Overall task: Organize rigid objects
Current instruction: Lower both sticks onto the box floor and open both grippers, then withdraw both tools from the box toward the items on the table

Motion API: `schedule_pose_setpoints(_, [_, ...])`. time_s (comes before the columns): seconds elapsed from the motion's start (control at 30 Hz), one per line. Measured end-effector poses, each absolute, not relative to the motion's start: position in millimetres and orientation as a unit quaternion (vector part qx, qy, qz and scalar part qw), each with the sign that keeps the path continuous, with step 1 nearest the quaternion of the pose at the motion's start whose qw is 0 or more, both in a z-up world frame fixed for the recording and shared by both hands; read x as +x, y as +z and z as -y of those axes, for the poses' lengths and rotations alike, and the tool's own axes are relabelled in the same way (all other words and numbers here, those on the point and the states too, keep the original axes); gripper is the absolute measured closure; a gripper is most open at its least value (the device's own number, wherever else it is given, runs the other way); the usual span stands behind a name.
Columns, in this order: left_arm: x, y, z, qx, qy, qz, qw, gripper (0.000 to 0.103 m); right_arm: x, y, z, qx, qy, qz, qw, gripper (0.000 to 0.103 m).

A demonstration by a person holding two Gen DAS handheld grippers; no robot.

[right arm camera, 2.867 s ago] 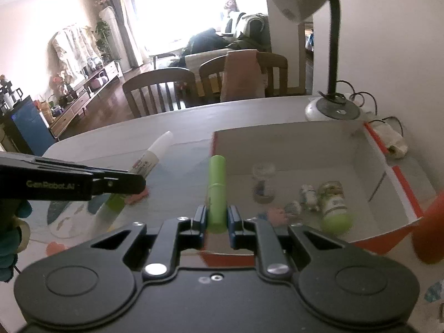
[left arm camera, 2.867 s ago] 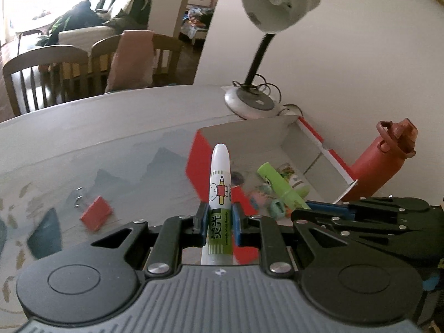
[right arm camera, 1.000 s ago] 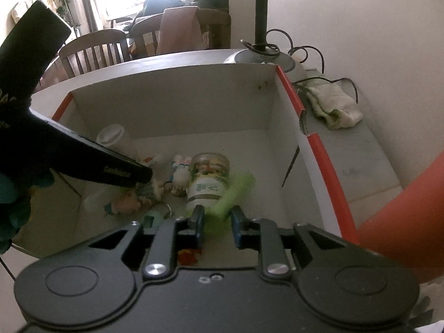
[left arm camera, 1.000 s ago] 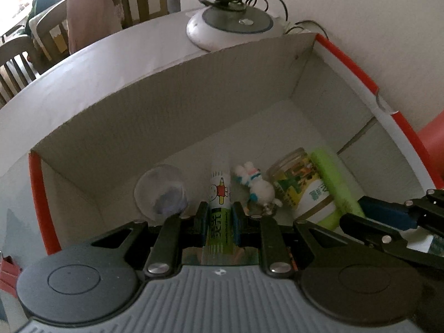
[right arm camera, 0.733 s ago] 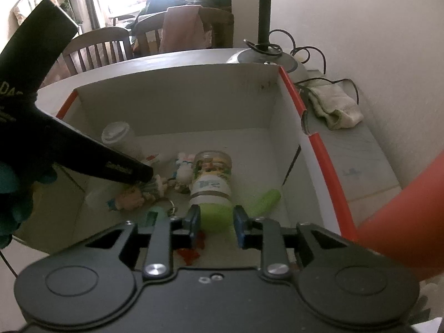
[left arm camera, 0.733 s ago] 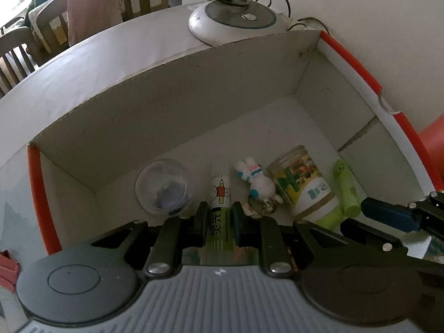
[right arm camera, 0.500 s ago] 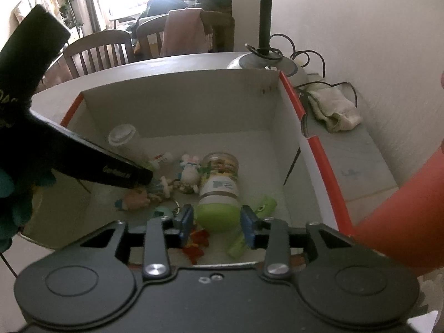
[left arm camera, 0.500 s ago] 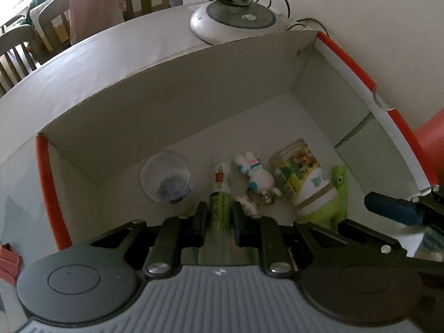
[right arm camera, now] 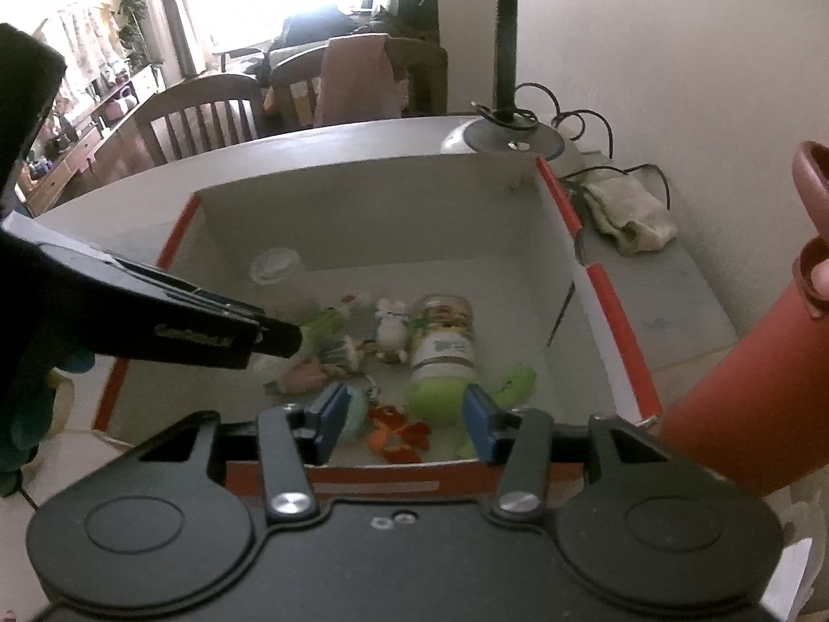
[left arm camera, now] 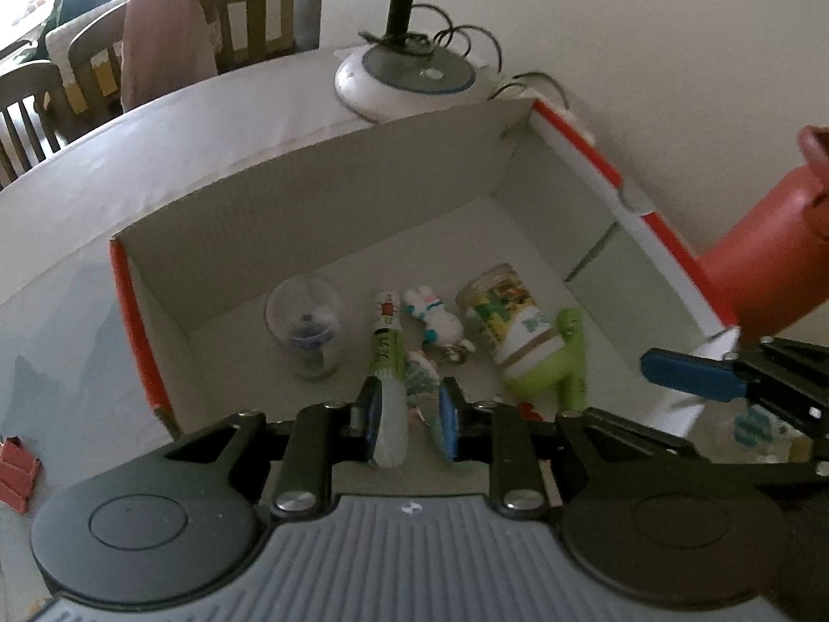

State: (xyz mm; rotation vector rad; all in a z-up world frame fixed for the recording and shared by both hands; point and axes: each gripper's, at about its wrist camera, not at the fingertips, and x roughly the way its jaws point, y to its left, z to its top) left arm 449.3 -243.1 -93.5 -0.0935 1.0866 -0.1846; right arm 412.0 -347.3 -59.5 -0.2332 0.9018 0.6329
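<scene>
While your left gripper hangs over the near edge of the box, its jaws have just been opening; they stand slightly parted. The glue stick lies on the box floor, tail end between the pads, against the left one (grip looks released). Your right gripper has also been opening, nothing held. The green tube lies just beyond its right pad, beside the jar.
</scene>
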Motion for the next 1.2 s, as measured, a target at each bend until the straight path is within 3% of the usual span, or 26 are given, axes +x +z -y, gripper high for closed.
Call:
schedule_pose_setpoints(0.77, [334.1,-38.1,161.1,-0.054,-0.091,-0.440,0.892,0.080,319.3,-15.0,298.5,-0.076,0.369,-0.392,0.839,0.029])
schedule_pose_setpoints(1.2, [269.8,-34.3,81.5,-0.074,-0.048,-0.424,0.902,0.080,264.9,-14.3,242.6,-0.076,0.416,-0.384,0.821,0.021])
